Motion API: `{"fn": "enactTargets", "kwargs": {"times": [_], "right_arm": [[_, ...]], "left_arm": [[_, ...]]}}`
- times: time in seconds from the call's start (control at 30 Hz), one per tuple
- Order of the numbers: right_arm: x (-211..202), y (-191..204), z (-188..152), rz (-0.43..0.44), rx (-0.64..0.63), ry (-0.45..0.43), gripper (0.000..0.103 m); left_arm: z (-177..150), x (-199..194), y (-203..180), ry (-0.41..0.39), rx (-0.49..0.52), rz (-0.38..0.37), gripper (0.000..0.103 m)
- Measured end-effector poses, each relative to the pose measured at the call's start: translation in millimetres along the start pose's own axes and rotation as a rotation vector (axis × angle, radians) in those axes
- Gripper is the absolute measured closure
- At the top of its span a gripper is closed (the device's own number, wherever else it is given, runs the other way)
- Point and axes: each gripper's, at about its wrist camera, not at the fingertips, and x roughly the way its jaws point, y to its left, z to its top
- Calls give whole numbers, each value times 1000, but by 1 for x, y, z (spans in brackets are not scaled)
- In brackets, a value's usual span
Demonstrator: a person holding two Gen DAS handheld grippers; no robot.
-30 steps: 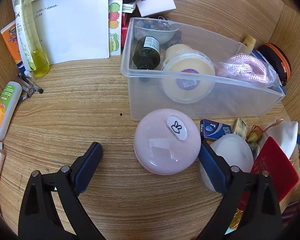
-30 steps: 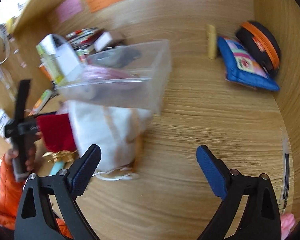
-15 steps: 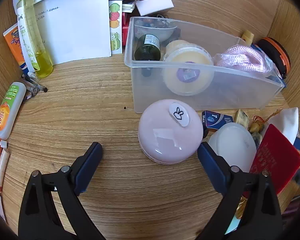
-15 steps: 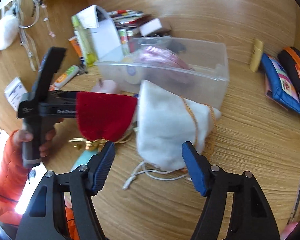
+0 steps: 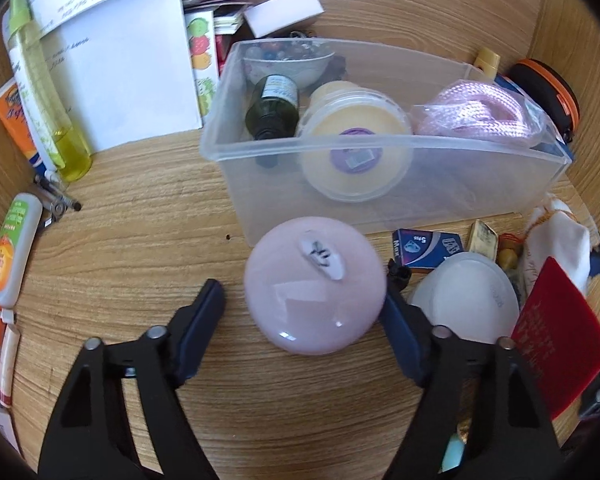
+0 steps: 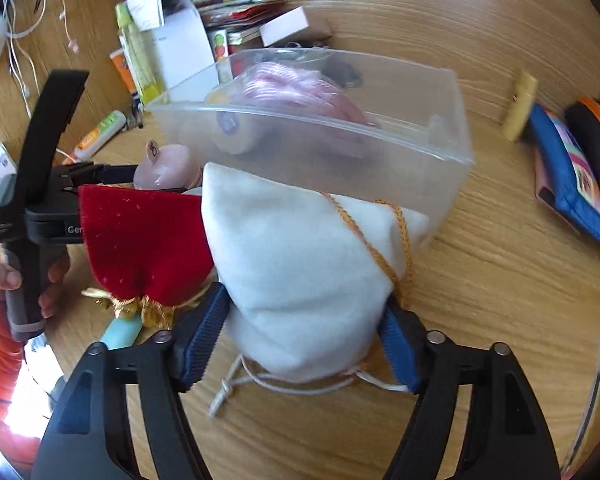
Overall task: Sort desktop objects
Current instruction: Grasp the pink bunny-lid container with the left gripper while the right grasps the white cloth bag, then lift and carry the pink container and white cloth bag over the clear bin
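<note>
Fingers of the left gripper (image 5: pixel 302 312) had just been closing around the pink round case (image 5: pixel 315 285), which sat on the wooden counter (image 5: pixel 140 232) just in front of the clear plastic bin (image 5: pixel 380 148). The right finger (image 5: pixel 400 328) touched the case's edge, while the left finger (image 5: pixel 204 320) stood a little apart from it, so the case lay between them without being clamped. Inside the bin were a dark bottle (image 5: pixel 272 114), a yellow tub (image 5: pixel 356 152) and a pink rope bundle (image 5: pixel 476 114). A white round lid (image 5: pixel 466 300) and a small blue box (image 5: pixel 426 248) lay to the case's right.

Fingers of the right gripper (image 6: pixel 302 336) had just been opening slightly, yet both blue pads still flanked the white drawstring pouch (image 6: pixel 300 256) and touched its sides; whether they squeezed it I could not tell. The pouch leaned against the bin's near wall, with a red pouch (image 6: pixel 140 240) just beside it.
</note>
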Motion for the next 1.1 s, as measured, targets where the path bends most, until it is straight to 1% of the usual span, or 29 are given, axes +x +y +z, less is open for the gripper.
{"fn": "enactTargets", "kwargs": {"times": [0.03,0.07,0.13,0.2,0.27,0.3,0.37,0.47,0.5,0.63,0.7,0.83,0.97,1.1], "right_arm": [[2,2,1,-6,-14,0,28],[5,4,3,-13,-24,-2,28],[6,5,4,-13,-32,-9,29],[9,5,4,-29,-50,-16,32],[6,5,1,-30,-57,-20,44],[4,4,1,-21,-54,-21,47],[-2,0,0,28,-22,-17,53],[-12,-10,1,141,54,-12,59],[-15,-12,1,167,67,-13,60],[-31,-11,1,224,82,-34,61],[-37,-11,3,280,106,-41,61],[-41,-14,9,347,147,-49,61],[-45,-26,15,446,218,-57,61],[-52,-36,23,488,263,-77,61]], "left_arm": [[1,0,-2,-3,6,2,37],[1,0,-4,-8,14,5,40],[1,1,-4,-14,20,9,41],[0,1,-3,-16,17,5,41],[-1,0,-2,-15,16,4,41],[-1,-1,-2,-15,15,2,41],[-4,-3,1,-12,11,-11,41],[-6,-6,4,-8,-3,-34,41],[-6,-7,4,-7,-6,-38,41],[-9,-14,5,-11,-19,-57,41],[-10,-17,5,-12,-22,-62,41],[-10,-28,5,-28,-24,-70,41],[-8,-42,6,-49,-18,-76,41],[-2,-54,8,-67,-18,-89,41]]}}
